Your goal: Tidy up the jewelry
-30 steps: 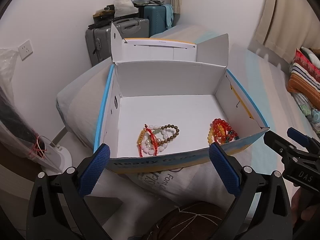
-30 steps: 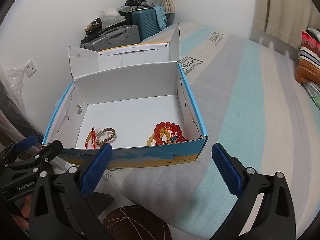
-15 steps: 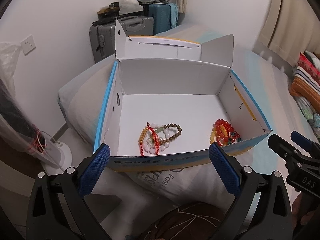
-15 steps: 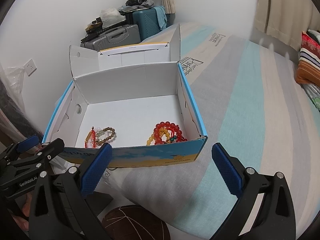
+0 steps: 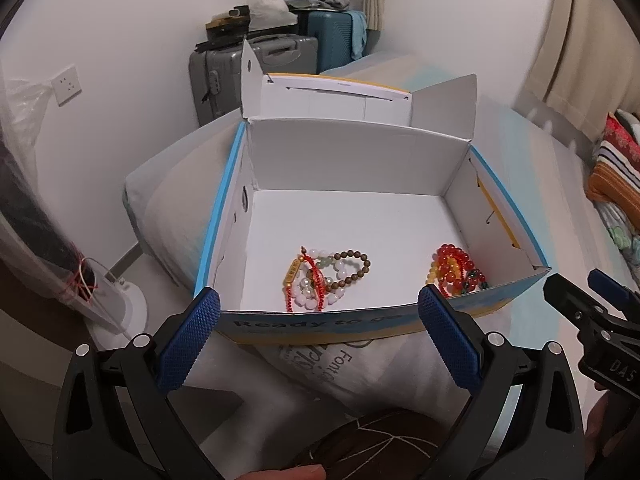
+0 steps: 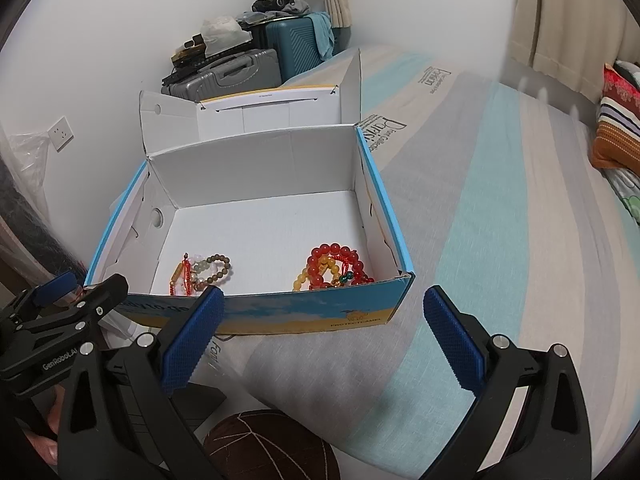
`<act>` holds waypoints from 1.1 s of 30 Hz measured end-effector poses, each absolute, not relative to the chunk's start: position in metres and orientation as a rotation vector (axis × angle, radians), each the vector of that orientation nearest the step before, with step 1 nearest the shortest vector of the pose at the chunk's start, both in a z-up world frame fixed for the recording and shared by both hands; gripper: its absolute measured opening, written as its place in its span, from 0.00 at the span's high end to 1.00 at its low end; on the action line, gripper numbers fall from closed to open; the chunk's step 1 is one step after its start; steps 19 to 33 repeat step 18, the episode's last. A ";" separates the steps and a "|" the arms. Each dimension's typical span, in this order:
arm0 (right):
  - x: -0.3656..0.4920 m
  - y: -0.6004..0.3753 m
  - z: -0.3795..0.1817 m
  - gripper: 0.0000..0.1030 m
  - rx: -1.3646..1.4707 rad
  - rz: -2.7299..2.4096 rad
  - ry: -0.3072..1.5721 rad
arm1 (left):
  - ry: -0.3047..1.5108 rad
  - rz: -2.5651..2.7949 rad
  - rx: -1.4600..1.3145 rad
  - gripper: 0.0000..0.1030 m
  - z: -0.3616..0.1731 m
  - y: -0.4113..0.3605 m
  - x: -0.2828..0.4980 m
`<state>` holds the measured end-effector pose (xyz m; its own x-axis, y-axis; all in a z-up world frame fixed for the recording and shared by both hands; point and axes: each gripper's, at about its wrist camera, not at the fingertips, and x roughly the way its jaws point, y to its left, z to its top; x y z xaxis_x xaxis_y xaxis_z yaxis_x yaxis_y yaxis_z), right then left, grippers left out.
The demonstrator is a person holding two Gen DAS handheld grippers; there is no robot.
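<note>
both the left gripper (image 5: 318, 334) and right gripper (image 6: 324, 334) are hanging released at lower frame before the box (image 5: 320, 326); likely next, reaching for the centre bracelets (image 5: 326, 278).

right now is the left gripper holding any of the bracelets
No, the left gripper is open and empty outside the box, while the bracelets lie on its floor.

An open cardboard box (image 5: 400, 184), white inside with a blue rim, sits on the bed with its lid flaps up. Near its front wall lie two bracelet heaps, well apart: brown, white and red-cord bracelets (image 5: 324, 276) left, red and amber bead bracelets (image 5: 456, 268) right.
</note>
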<state>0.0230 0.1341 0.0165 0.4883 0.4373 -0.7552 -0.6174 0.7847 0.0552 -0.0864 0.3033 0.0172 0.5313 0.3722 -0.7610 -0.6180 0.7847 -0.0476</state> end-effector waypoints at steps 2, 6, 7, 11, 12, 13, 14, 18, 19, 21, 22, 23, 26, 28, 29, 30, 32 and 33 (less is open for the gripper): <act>0.023 0.134 0.017 0.07 -0.237 0.649 0.844 | 0.819 0.602 -0.322 0.05 0.017 0.302 -0.086; 0.022 0.133 0.016 0.07 -0.237 0.648 0.846 | 0.815 0.600 -0.307 0.05 0.017 0.298 -0.086; 0.023 0.133 0.016 0.07 -0.236 0.649 0.847 | 0.817 0.595 -0.308 0.05 0.017 0.297 -0.086; 0.024 0.132 0.016 0.07 -0.235 0.648 0.847 | 0.823 0.577 -0.302 0.05 0.017 0.294 -0.084; 0.024 0.132 0.017 0.07 -0.233 0.648 0.847 | 0.833 0.576 -0.303 0.05 0.017 0.295 -0.083; 0.024 0.131 0.017 0.07 -0.232 0.648 0.847 | 0.833 0.569 -0.313 0.05 0.017 0.296 -0.083; 0.024 0.131 0.017 0.07 -0.232 0.647 0.847 | 0.832 0.564 -0.322 0.06 0.017 0.297 -0.083; 0.025 0.130 0.016 0.07 -0.232 0.646 0.848 | 0.836 0.573 -0.320 0.06 0.018 0.297 -0.083; 0.025 0.130 0.016 0.07 -0.232 0.646 0.848 | 0.836 0.573 -0.320 0.06 0.018 0.297 -0.083; 0.025 0.130 0.016 0.07 -0.232 0.646 0.848 | 0.836 0.573 -0.320 0.06 0.018 0.297 -0.083; 0.025 0.130 0.016 0.07 -0.232 0.646 0.848 | 0.836 0.573 -0.320 0.06 0.018 0.297 -0.083; 0.025 0.130 0.016 0.07 -0.232 0.646 0.848 | 0.836 0.573 -0.320 0.06 0.018 0.297 -0.083; 0.025 0.130 0.016 0.07 -0.232 0.646 0.848 | 0.836 0.573 -0.320 0.06 0.018 0.297 -0.083; 0.025 0.130 0.016 0.07 -0.232 0.646 0.848 | 0.836 0.573 -0.320 0.06 0.018 0.297 -0.083; 0.025 0.130 0.016 0.07 -0.232 0.646 0.848 | 0.836 0.573 -0.320 0.06 0.018 0.297 -0.083; 0.025 0.130 0.016 0.07 -0.232 0.646 0.848 | 0.836 0.573 -0.320 0.06 0.018 0.297 -0.083; 0.025 0.130 0.016 0.07 -0.232 0.646 0.848 | 0.836 0.573 -0.320 0.06 0.018 0.297 -0.083; 0.025 0.130 0.016 0.07 -0.232 0.646 0.848 | 0.836 0.573 -0.320 0.06 0.018 0.297 -0.083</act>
